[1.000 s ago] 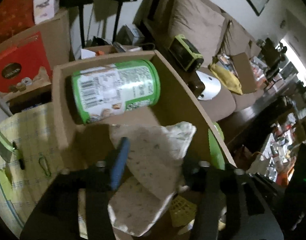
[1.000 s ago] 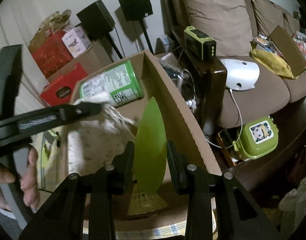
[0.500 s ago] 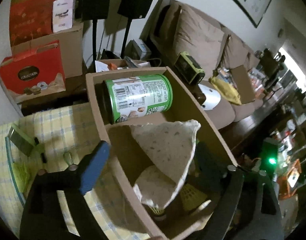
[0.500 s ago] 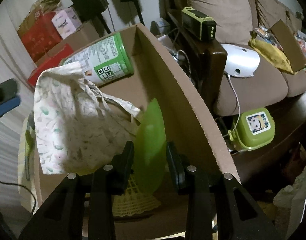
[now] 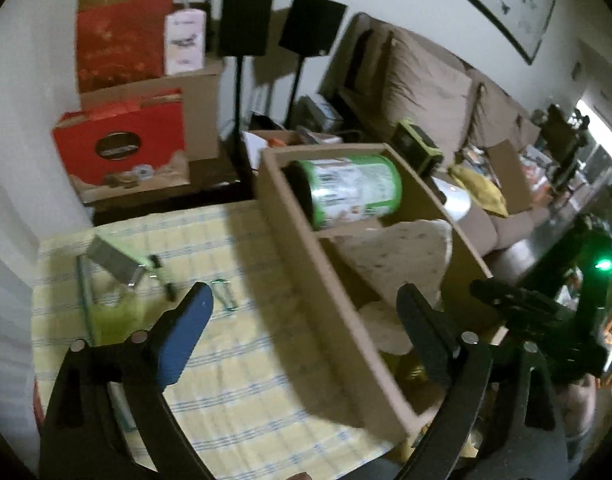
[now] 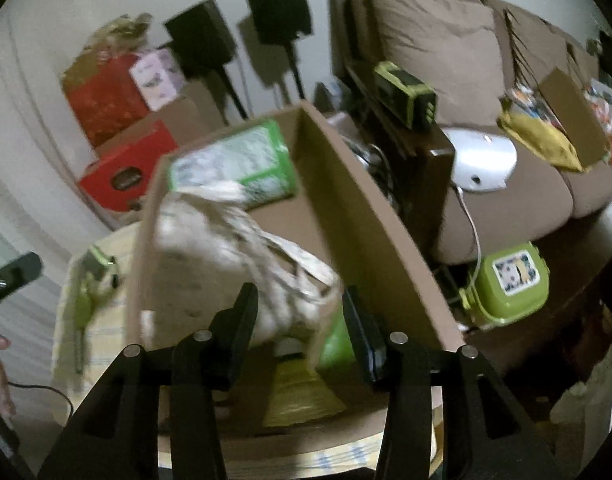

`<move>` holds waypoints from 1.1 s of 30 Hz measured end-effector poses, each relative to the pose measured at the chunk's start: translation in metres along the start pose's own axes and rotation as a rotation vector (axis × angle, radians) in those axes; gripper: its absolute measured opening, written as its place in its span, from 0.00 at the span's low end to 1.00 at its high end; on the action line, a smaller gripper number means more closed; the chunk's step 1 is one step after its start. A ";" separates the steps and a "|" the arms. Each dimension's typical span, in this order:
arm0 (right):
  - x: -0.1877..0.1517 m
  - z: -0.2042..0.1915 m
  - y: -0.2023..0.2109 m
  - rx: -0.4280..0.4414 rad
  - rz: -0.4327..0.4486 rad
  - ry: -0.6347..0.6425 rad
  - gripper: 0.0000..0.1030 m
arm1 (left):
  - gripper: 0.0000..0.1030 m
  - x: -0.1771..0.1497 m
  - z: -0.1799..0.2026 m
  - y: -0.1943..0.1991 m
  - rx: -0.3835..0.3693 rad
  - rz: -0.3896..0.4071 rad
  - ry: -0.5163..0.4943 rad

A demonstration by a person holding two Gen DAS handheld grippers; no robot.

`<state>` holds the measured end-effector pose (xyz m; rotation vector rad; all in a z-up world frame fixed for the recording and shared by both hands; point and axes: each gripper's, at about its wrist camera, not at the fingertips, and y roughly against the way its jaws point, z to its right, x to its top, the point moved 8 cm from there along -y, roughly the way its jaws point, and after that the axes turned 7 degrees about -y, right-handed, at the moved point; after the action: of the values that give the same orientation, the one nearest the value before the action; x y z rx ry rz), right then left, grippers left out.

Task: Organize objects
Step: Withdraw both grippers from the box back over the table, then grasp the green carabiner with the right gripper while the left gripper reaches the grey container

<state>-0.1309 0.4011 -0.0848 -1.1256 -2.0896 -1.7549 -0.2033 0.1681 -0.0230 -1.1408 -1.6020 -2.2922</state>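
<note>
Black left tongs (image 5: 302,320) hang wide apart with nothing between them, jaws just opened, over the yellow checked tabletop (image 5: 242,360). Right tongs (image 6: 298,312) have been opening too, half spread around one green plastic leaf-shaped piece (image 6: 336,346); pads look clear of it. One brown cardboard box (image 5: 306,280) holds one pale patterned cloth bag (image 5: 402,256) in the near compartment and one green-labelled tin (image 5: 354,192) lying on its side in the far one. Two black speakers (image 5: 246,18) stand behind.
</note>
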 end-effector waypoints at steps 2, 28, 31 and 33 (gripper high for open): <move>0.000 -0.015 0.005 0.019 0.008 0.027 0.44 | 0.94 -0.004 -0.012 0.006 0.011 0.010 0.018; -0.034 -0.188 -0.020 0.208 -0.061 0.296 0.43 | 0.94 -0.067 -0.171 0.034 0.210 -0.052 0.263; -0.037 -0.200 -0.030 0.225 -0.082 0.300 0.43 | 0.94 -0.068 -0.182 0.027 0.196 -0.070 0.306; -0.039 -0.208 -0.040 0.232 -0.097 0.300 0.43 | 0.94 -0.068 -0.189 0.020 0.177 -0.087 0.339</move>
<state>-0.1951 0.1961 -0.0791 -0.6641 -2.1198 -1.5554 -0.2415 -0.0214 -0.0803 -0.6150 -1.7014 -2.1922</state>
